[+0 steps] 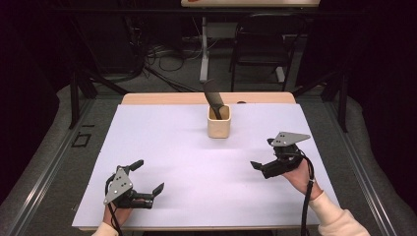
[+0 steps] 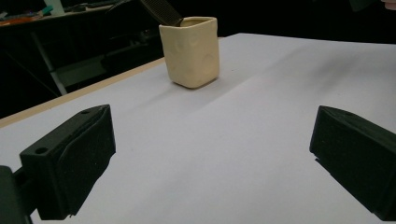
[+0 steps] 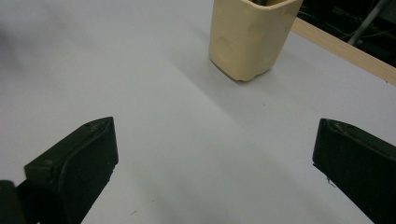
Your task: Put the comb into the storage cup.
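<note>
Table (image 1: 162, 147) across the middle of the high view, covered by a pale sheet, a wooden edge showing along its far side. Behind it, in the upper part of the frame, a dark chair (image 1: 260, 44) and loose cables on the floor. Left gripper (image 1: 147, 177) at lower left of the high view, held low over the sheet, jaws spread wide with bare sheet between them, grasping nothing. Right gripper (image 1: 265, 153) at right of centre, likewise released, jaws wide apart, angled toward the middle. Cup (image 1: 219, 122) just above centre of the high view, cream, upright on the sheet near the far edge, well apart from both grippers; in the left gripper view at upper centre (image 2: 190, 51), in the right gripper view at top centre (image 3: 250, 37). Comb (image 1: 213, 96), dark, standing in the cup, leaning toward upper left, its toothed end above the rim.
</note>
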`<state>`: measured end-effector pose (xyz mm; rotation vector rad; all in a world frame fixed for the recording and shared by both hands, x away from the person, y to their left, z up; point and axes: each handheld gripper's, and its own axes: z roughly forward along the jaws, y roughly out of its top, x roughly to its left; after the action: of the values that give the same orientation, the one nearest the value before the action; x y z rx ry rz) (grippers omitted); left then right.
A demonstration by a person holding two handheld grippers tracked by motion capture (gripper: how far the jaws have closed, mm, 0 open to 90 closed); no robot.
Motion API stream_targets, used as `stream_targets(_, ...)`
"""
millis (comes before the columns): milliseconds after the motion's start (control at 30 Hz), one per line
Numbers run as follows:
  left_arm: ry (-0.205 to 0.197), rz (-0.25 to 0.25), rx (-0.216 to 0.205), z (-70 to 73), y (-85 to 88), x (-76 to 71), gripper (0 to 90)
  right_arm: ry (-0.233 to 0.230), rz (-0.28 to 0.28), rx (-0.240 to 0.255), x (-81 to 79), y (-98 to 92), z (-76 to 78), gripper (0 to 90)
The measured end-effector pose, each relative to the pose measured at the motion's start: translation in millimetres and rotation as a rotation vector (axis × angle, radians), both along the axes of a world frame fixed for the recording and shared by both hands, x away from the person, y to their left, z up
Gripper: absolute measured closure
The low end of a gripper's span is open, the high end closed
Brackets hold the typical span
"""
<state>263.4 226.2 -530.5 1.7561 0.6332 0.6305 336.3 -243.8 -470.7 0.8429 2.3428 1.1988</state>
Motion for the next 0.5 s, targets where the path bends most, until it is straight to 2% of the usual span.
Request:
stream_targets(267, -0.002, 0.002, -0.001, 0.2, -0.2, -0.4, 0.3, -0.019, -0.002, 0.007, -11.6, -1.3, -6.2, 0.0)
stream_targets(500, -0.003, 0.001, -0.002, 0.3, 0.1, -0.6, 0.3, -0.015, -0.022, 0.024, -20.4, -5.8, -14.5, 0.0)
